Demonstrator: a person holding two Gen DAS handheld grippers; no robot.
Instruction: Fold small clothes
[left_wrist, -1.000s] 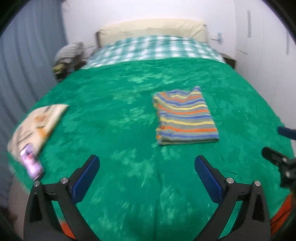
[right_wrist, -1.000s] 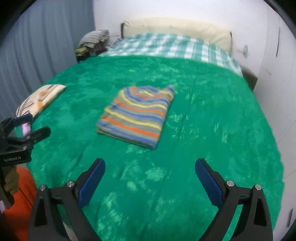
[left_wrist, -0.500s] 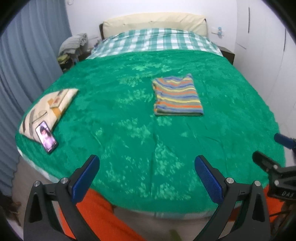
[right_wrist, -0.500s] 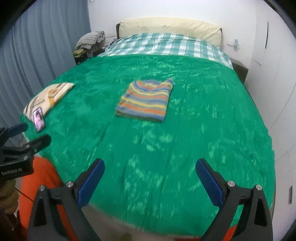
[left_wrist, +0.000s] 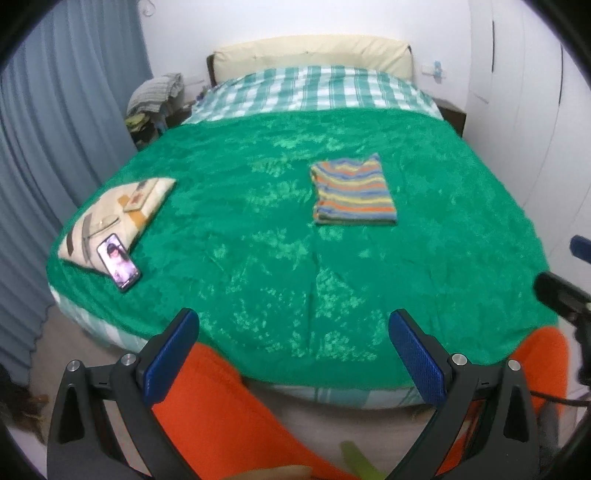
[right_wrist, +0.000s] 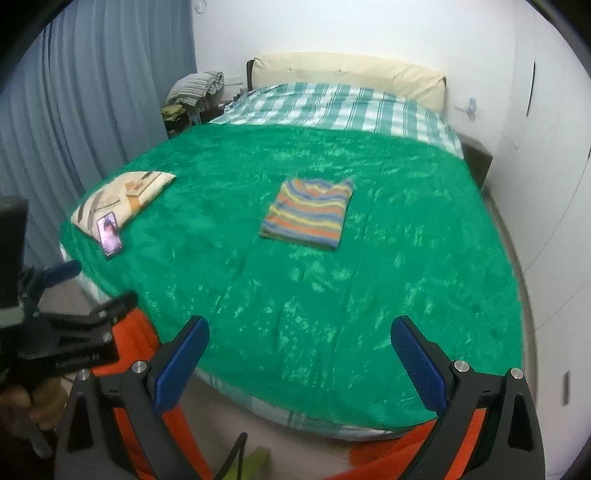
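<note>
White lettering on the side of the left gripper (left_wrist: 293, 354), seen in the right wrist view, is too blurred to read. The striped garment (left_wrist: 352, 190), folded into a neat rectangle with orange, yellow and blue bands, lies on the green blanket (left_wrist: 258, 236) toward one o'clock. A phone (left_wrist: 118, 260) leans on a pillow (left_wrist: 122, 210) at nine o'clock. Left gripper and right gripper (right_wrist: 299, 360) both hang wide apart, empty, off the bed's foot.

bedroom, pretty plain setup

white walls (left_wrist: 332, 22) all round, grey-blue curtains (left_wrist: 55, 129) down the left side. big bed (right_wrist: 369, 295) with a cream padded headboard (left_wrist: 314, 51), checked teal-and-white sheet (left_wrist: 314, 88) up top and a fuzzy green blanket (left_wrist: 295, 258) over the rest. white wardrobe doors (right_wrist: 546, 147) on the right, pale floor (left_wrist: 74, 339), dark nightstand (left_wrist: 452, 110) by the headboard.
</note>
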